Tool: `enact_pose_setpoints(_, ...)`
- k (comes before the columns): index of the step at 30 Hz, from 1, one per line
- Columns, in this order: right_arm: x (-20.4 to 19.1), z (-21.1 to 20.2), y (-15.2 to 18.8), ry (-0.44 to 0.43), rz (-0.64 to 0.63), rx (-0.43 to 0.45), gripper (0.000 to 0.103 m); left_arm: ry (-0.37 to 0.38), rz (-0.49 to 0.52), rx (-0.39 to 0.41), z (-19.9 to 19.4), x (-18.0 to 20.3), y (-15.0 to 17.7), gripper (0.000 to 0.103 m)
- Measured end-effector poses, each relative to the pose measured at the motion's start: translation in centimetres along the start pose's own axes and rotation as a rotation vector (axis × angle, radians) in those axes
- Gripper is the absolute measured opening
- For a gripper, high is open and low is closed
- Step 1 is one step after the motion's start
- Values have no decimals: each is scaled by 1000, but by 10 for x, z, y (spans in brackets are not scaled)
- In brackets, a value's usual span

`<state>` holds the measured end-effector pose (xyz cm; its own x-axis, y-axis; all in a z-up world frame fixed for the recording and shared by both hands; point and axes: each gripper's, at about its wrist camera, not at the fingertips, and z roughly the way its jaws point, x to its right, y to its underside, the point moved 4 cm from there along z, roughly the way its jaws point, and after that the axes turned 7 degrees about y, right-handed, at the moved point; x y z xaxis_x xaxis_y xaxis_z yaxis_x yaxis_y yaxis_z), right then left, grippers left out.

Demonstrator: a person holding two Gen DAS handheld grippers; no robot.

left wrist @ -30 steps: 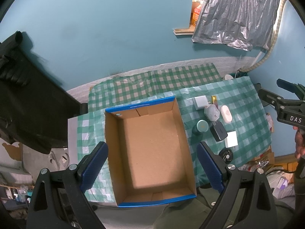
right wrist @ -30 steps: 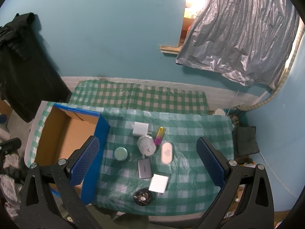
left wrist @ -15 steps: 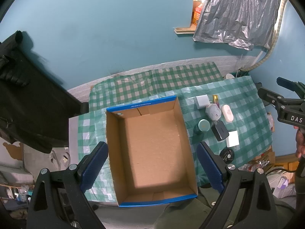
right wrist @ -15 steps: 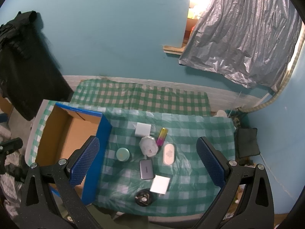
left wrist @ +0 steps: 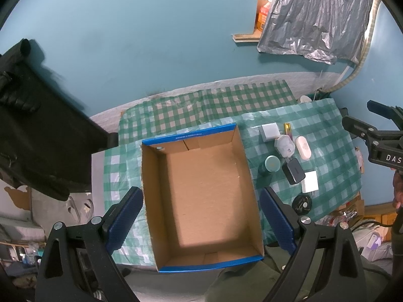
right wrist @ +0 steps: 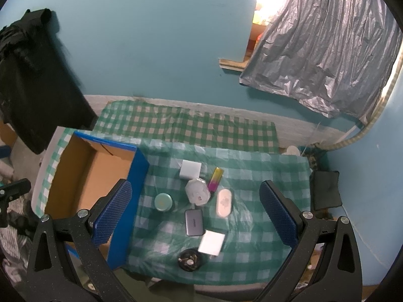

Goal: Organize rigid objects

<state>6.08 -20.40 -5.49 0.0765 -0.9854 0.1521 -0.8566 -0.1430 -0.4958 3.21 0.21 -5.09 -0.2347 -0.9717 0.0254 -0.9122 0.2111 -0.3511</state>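
Beside the empty blue-edged cardboard box [right wrist: 85, 176], small items cluster; both grippers released

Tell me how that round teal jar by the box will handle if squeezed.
The jar looks rigid, so it likely won't deform. Its curved wall may slip between flat pads. Standing upright and squat, it probably won't tip; on its side it could roll.

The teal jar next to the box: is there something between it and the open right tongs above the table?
Nothing visible blocks it. The right tongs hang open above the items, and the teal jar stands free beside the blue wall of the box, apart from the white octagonal case.
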Motion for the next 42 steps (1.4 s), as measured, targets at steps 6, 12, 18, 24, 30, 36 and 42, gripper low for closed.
enact_pose_setpoints(6,0,0,2,1,6,-2,101,0,1,0,1,0,0,95)
enact_pose_setpoints(12,2,2,2,0,5,-5,101,0,-1,-1,1,0,-1,95)
enact_pose_setpoints(18,3,3,3,-1,4,-9,101,-3,-4,-6,2,0,1,95)
enact_pose_setpoints(24,2,7,6,0,-1,-22,101,-3,-11,-13,5,-6,5,95)
enact_pose_setpoints(30,9,25,11,-10,9,-76,101,-10,-51,-37,16,-29,17,95)
enact_pose_setpoints(36,21,54,23,-39,39,-161,101,-31,-94,-60,27,-57,31,95)
enact_pose_setpoints(42,28,85,40,-13,22,-238,101,-30,-150,-101,48,-86,50,94)
